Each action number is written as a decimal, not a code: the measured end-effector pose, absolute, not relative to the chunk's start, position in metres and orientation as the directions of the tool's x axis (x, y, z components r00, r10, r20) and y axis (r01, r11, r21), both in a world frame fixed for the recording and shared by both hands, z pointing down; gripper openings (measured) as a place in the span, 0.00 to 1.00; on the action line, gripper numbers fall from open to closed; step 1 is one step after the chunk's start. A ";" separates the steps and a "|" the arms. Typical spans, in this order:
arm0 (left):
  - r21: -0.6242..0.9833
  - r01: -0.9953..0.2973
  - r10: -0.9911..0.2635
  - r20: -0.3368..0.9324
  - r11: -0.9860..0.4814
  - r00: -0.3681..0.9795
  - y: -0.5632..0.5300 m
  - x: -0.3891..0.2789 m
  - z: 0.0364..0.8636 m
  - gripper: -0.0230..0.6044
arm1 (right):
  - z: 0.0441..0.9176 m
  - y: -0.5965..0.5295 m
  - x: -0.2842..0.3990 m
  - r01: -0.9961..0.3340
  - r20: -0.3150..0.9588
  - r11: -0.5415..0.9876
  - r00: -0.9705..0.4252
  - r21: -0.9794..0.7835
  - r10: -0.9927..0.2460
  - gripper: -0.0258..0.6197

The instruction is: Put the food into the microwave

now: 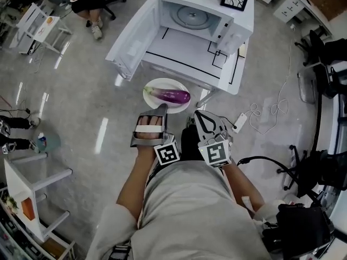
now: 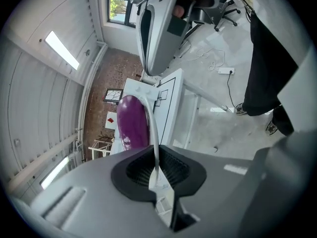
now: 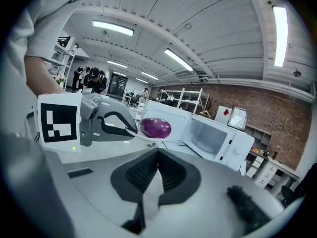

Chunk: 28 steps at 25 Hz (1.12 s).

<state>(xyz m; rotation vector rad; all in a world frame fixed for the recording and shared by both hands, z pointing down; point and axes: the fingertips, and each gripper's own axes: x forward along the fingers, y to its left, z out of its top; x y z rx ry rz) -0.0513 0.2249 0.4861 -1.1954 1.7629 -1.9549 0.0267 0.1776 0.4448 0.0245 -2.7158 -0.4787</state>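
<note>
Eggplant [image 1: 174,95], one, on one plate [image 1: 153,88] clamped in left tongs [image 1: 161,111]; right tongs [image 1: 199,115] together; one microwave [image 1: 245,23].

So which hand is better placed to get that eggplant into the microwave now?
Left. The left gripper is clamped on the rim of the plate carrying the eggplant, facing the microwave, whose door stands open. The right gripper is shut on nothing beside it.
</note>
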 end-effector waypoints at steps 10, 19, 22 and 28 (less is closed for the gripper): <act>-0.907 -0.327 -0.603 0.421 -0.265 -0.678 0.170 -0.103 0.502 0.10 | 0.458 0.123 -0.023 0.149 0.384 0.929 -0.923 0.338 0.008 0.06; -0.910 -0.266 -0.622 0.411 -0.317 -0.667 0.090 -0.143 0.517 0.10 | 0.477 0.052 -0.047 0.150 0.394 0.928 -0.919 0.341 0.004 0.06; -0.905 -0.265 -0.622 0.422 -0.333 -0.660 0.073 -0.151 0.523 0.10 | 0.478 0.028 -0.058 0.104 0.380 0.947 -0.925 0.305 -0.020 0.06; -0.890 -0.262 -0.614 0.449 -0.373 -0.650 0.042 -0.163 0.531 0.10 | 0.483 -0.007 -0.081 0.046 0.358 0.967 -0.933 0.249 -0.048 0.06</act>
